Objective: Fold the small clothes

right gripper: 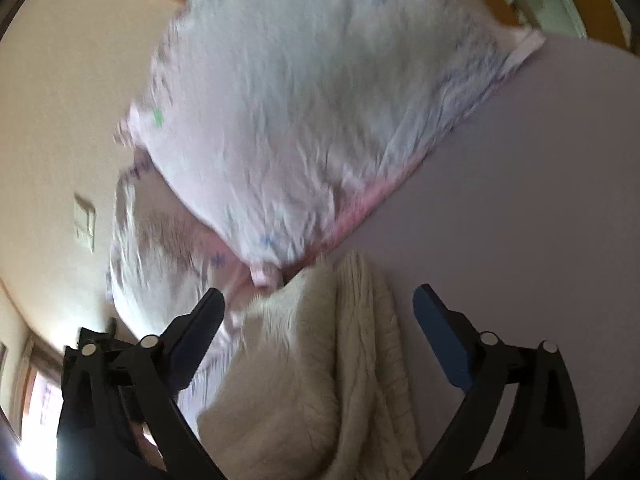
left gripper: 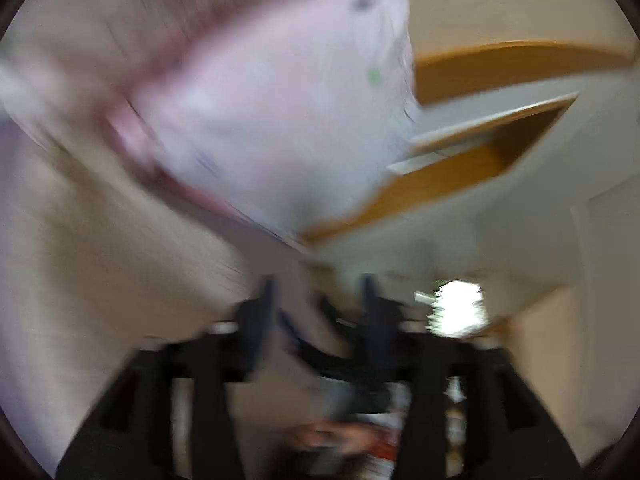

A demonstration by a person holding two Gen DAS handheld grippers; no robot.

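Note:
A small white garment with pink trim and tiny coloured prints [right gripper: 304,120] lies on the pale lilac surface [right gripper: 520,200]; it also shows blurred in the left wrist view [left gripper: 272,112]. A cream knitted garment [right gripper: 320,360] lies between the fingers of my right gripper [right gripper: 320,300], which is open with its jaws wide apart and nothing held. My left gripper [left gripper: 318,292] is blurred by motion; its fingers stand apart and seem empty, below the white garment.
A cream wall with a light switch [right gripper: 85,222] is at the left of the right wrist view. Orange-brown wooden door frames [left gripper: 460,184] and a bright window [left gripper: 458,310] show in the left wrist view. Both views are tilted.

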